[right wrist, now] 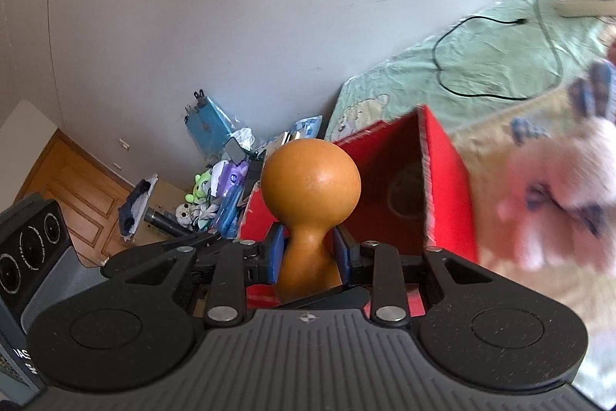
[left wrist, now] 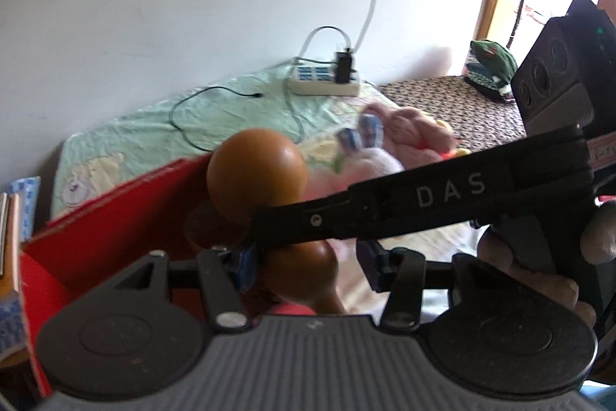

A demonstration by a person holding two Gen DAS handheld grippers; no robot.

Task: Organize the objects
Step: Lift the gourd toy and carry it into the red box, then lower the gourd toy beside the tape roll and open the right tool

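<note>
An orange-brown gourd [right wrist: 312, 180] stands upright with my right gripper [right wrist: 310, 249] shut on its narrow neck, blue pads [right wrist: 275, 253] pressing both sides. In the left wrist view the same gourd [left wrist: 256, 172] fills the middle, and the right gripper's black side bar [left wrist: 423, 203] crosses in front of it. My left gripper [left wrist: 306, 264] is open, its fingers standing either side of the gourd's lower bulb with a gap on the right. An open red box [right wrist: 442, 180] lies just behind the gourd, at the bed's edge [left wrist: 96, 230].
A pink plush rabbit [right wrist: 569, 195] [left wrist: 369, 164] lies on the bed to the right. A white power strip [left wrist: 327, 83] with cables sits near the wall on the green sheet [left wrist: 154, 126]. Bags and small toys [right wrist: 215, 180] are piled on the floor.
</note>
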